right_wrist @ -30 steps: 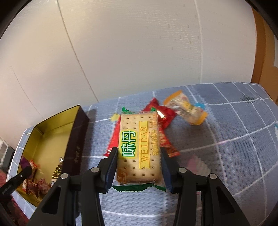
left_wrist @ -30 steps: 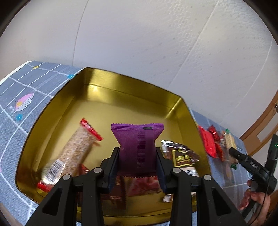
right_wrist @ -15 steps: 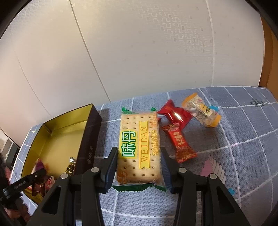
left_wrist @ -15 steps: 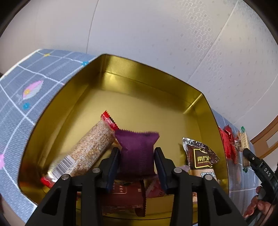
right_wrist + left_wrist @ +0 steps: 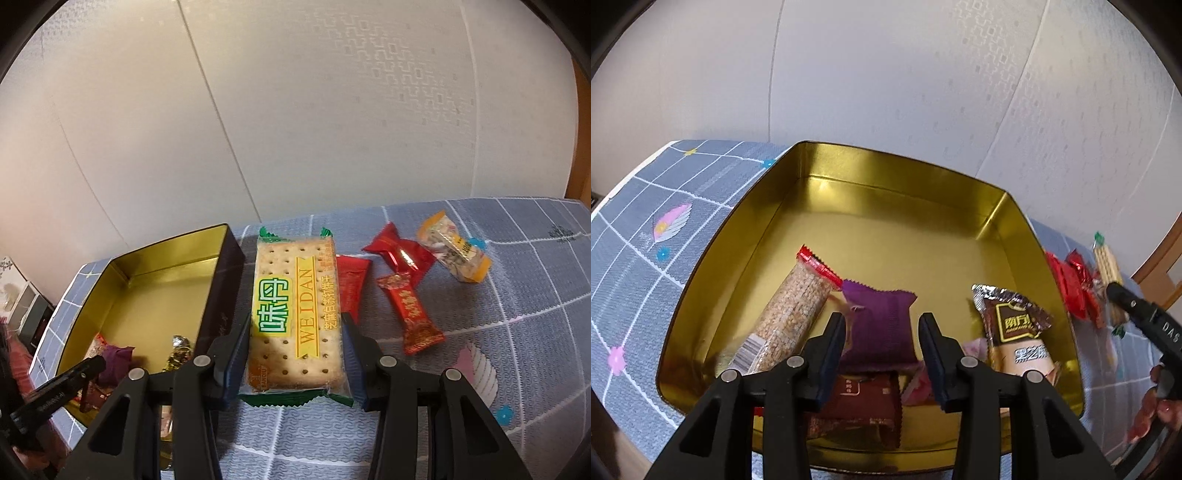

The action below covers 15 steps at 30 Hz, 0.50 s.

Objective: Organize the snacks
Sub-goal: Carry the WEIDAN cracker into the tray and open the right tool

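The left tool (image 5: 882, 334) hangs over the near end of the gold tin (image 5: 905, 192), its fingers spread apart and gripping nothing. The purple pack (image 5: 877, 332) lies loose on the tin's floor between them, resting on a dark red pack (image 5: 862, 402). On its left, touching it, is a long grain bar (image 5: 788, 317) with red ends, lying aslant toward the tin's near left corner. On its right, apart from it, lies a brown pack (image 5: 1015, 325) near the right wall, with a pink wrapper (image 5: 916, 387) below — crowded at this end, bare gold at the far end.

The right tool (image 5: 295, 328) is clenched on the cracker pack (image 5: 295, 314), one finger on each long side, held over the desk (image 5: 517, 332) just beside the tin's dark outer right wall (image 5: 221, 295). That wall stands between the crackers and the tin's inside.

On the desk right of the crackers: a red pack (image 5: 351, 284) partly hidden behind them, a shiny red candy (image 5: 400, 253), a narrow red bar (image 5: 410, 314) touching it, and — nearer the far right edge — an orange-ended pack (image 5: 454, 251).
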{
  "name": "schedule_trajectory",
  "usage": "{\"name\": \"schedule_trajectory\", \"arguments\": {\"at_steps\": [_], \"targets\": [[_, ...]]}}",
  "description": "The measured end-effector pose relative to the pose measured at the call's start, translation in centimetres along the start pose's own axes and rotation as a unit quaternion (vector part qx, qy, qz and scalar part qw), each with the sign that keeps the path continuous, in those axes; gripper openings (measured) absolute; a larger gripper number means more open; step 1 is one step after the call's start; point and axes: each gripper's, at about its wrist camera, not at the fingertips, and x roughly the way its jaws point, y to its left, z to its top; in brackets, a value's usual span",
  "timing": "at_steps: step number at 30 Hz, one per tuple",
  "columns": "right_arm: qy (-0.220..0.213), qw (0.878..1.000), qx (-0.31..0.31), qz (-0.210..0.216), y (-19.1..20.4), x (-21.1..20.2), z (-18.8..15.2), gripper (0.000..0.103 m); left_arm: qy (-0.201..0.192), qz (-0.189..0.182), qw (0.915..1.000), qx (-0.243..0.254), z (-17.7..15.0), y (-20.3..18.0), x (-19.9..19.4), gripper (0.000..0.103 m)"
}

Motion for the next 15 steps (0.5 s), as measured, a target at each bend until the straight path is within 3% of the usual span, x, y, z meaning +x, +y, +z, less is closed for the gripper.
{"name": "schedule_trajectory", "arguments": {"at_steps": [15], "targets": [[-0.002,0.996,-0.063,0.066,5.7,0.3,-0.2,0.047,0.001,-0.001,0.9998,0.022,-1.2,0.0,-0.8,0.042]]}}
